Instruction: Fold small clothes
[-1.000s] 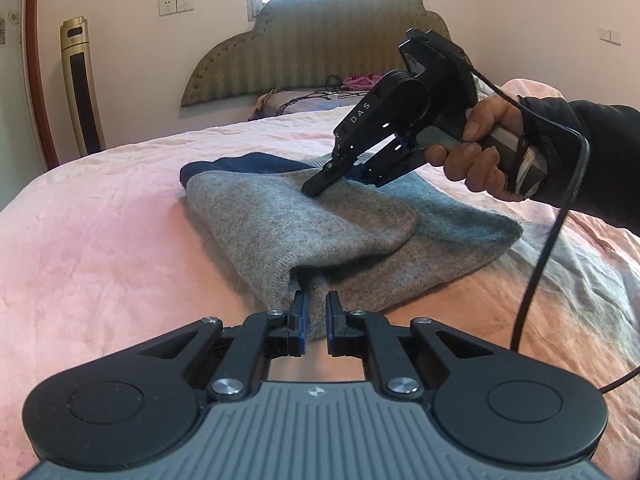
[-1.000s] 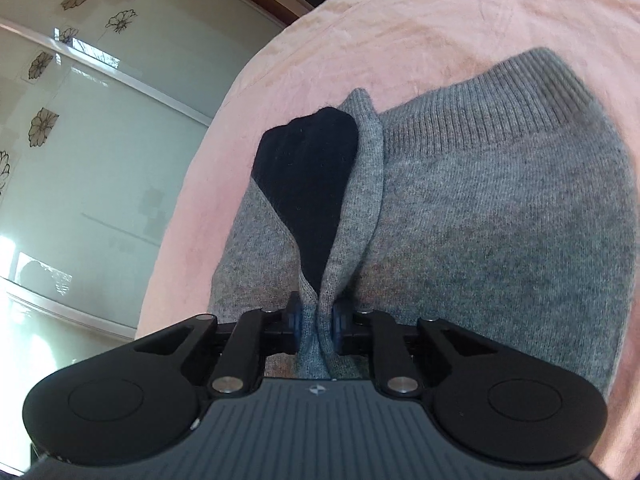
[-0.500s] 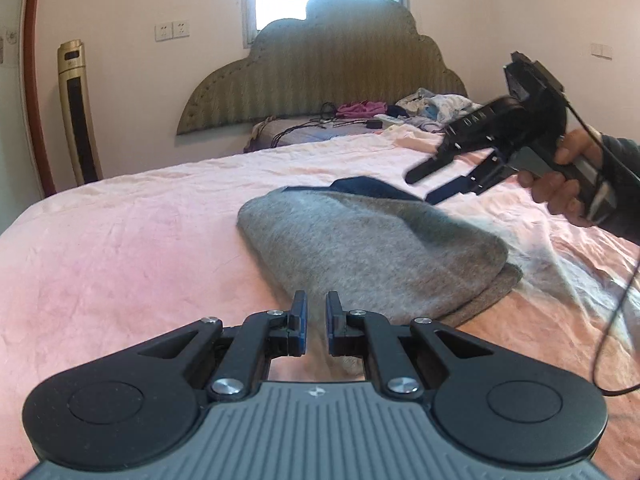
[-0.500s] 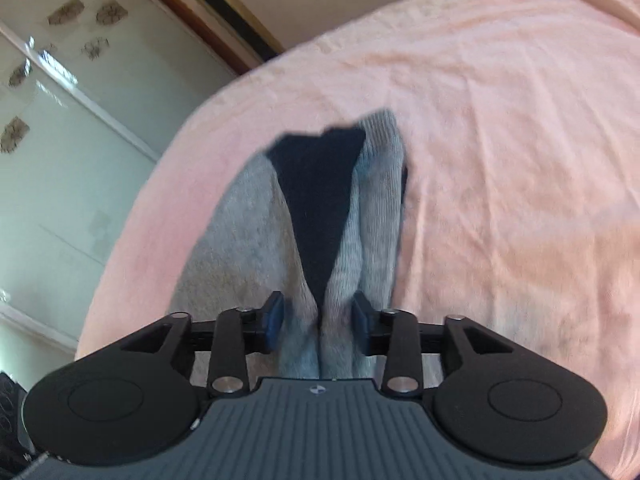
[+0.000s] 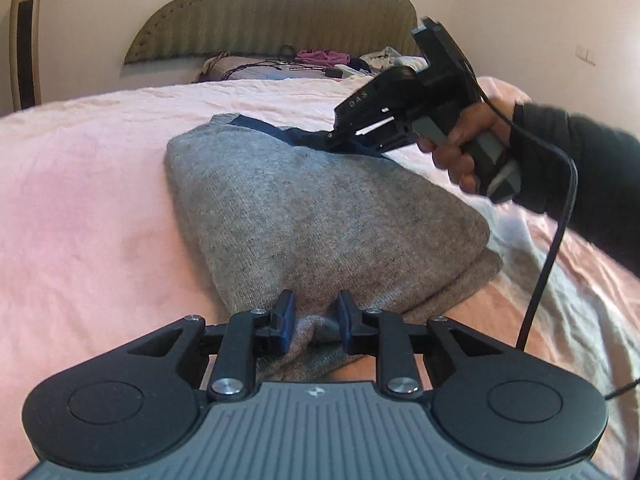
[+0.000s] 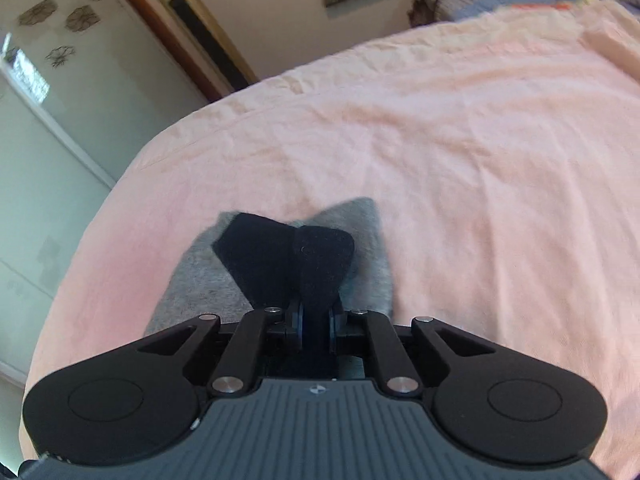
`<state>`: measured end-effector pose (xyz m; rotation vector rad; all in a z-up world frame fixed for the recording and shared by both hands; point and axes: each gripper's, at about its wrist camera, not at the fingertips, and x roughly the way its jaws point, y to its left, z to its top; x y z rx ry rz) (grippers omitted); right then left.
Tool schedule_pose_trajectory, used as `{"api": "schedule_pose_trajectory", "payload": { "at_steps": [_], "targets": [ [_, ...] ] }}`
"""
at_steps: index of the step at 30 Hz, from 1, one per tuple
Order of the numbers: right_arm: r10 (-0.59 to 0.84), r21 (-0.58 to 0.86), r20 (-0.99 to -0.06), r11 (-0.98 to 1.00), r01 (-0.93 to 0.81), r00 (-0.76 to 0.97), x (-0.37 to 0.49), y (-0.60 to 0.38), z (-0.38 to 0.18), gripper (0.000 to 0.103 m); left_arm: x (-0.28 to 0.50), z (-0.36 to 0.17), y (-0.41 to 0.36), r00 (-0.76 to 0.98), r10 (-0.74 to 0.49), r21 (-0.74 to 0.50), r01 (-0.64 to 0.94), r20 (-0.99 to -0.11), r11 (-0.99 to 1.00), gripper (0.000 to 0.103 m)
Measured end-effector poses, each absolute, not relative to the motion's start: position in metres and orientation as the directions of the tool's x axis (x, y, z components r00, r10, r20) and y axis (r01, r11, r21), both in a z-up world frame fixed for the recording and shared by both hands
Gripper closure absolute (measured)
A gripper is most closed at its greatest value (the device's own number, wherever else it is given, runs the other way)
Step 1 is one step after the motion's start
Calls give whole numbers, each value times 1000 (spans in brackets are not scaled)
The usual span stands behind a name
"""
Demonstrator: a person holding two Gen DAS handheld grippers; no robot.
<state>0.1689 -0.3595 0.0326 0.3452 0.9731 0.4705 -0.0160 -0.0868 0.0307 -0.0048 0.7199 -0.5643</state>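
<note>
Sweater (image 5: 316,204) first: grey knit with a navy part (image 6: 288,264), lying as a folded bundle in the middle of the pink bedspread (image 5: 80,208), with you working it from two ends. It looks soft, limp and fairly thick, so expect it to sag and slide layer over layer rather than hold a crease; it should weigh little, and nothing about it is fragile.

Your left gripper (image 5: 314,316) sits at the near grey edge with its jaws parted around a bunched hump of knit; the pads flank the fabric, but you cannot tell from this view whether they truly bite it. Your right gripper (image 6: 314,320) is pinched on the navy part at the far end, dark cloth fanning out ahead of the fingertips.

For a hold, take the doubled edges or the ribbed hem, where the knit is thickest and least likely to slip. A pinch on one loose layer would probably peel the bundle open.

Room is generous. Pink bedspread spreads bare to the left and beyond the bundle in the right wrist view, so a flip or a drag in those directions meets nothing. The bed's rounded edge falls away on the left side of that view, well apart from the sweater. Toward the headboard (image 5: 272,20) lies a clutter of other clothes and cords (image 5: 320,60); keep clear of that end. The black cable (image 5: 552,264) from your right gripper hangs beside the bundle's right side and could snag a fold.
</note>
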Motion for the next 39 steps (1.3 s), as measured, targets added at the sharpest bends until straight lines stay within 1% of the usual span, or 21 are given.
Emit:
{"api": "schedule_pose_trajectory", "payload": {
  "at_steps": [2,4,5,7,8,9,12,16,17,18,19,20,21,24,30,32,34,35,36,37,39],
  "targets": [
    [554,538,-672,821,-190,492,165,-367,23,90,-12,39,-78,578,-511,-254,469,-636,846,81],
    [575,580,-653,798,-162,494,161,-374,27,76,-10,53,-59,580,-550,-332,446,-601,832,80],
    [578,597,-642,789,-144,503,158,-380,33,63,-5,61,-44,597,-573,-387,423,-561,820,78],
    [578,629,-593,767,-125,560,149,-397,44,45,11,66,-16,635,-582,-493,339,-509,801,50],
    [573,627,-588,769,-126,571,149,-401,47,24,24,63,-3,650,-575,-549,278,-497,788,20],
    [569,615,-596,777,-132,566,150,-402,47,12,40,56,8,658,-567,-603,210,-495,769,12],
    [564,602,-643,791,-115,518,157,-400,37,16,89,26,18,584,-629,-730,89,-513,678,12],
    [620,635,-623,757,-155,477,158,-384,26,16,135,3,-1,528,-687,-774,83,-500,628,13],
    [616,630,-619,760,-162,487,156,-381,26,19,142,2,-9,527,-686,-771,87,-502,631,14],
    [616,633,-615,758,-159,492,157,-378,24,29,149,2,-14,522,-687,-770,86,-505,632,15],
    [616,636,-614,756,-152,494,159,-377,22,41,154,3,-19,524,-677,-760,84,-517,645,27],
    [623,649,-620,749,-135,478,160,-376,17,69,157,3,-27,511,-653,-726,79,-559,684,79],
    [628,661,-611,740,-126,481,160,-377,14,71,160,3,-31,504,-627,-691,81,-593,718,82],
    [589,615,-612,774,-150,528,147,-369,26,74,144,21,-32,567,-579,-623,143,-586,769,85],
    [654,647,-504,718,-255,563,143,-342,64,76,151,70,-3,655,-515,-529,201,-553,824,86],
    [671,674,-475,693,-255,569,157,-330,68,76,167,79,7,684,-457,-480,175,-568,859,85],
    [674,710,-449,667,-224,586,172,-321,61,74,184,74,10,653,-403,-388,177,-641,905,77],
    [662,720,-461,668,-186,592,180,-318,54,64,190,65,16,619,-363,-367,127,-697,921,78],
    [636,719,-499,683,-129,589,185,-316,46,41,187,55,28,577,-348,-376,75,-739,923,78],
    [611,709,-544,701,-73,575,186,-314,39,32,176,47,40,569,-383,-427,60,-728,902,78],
    [621,711,-554,699,-72,555,174,-317,33,29,148,39,64,574,-489,-565,54,-657,823,74]
  ]
}}
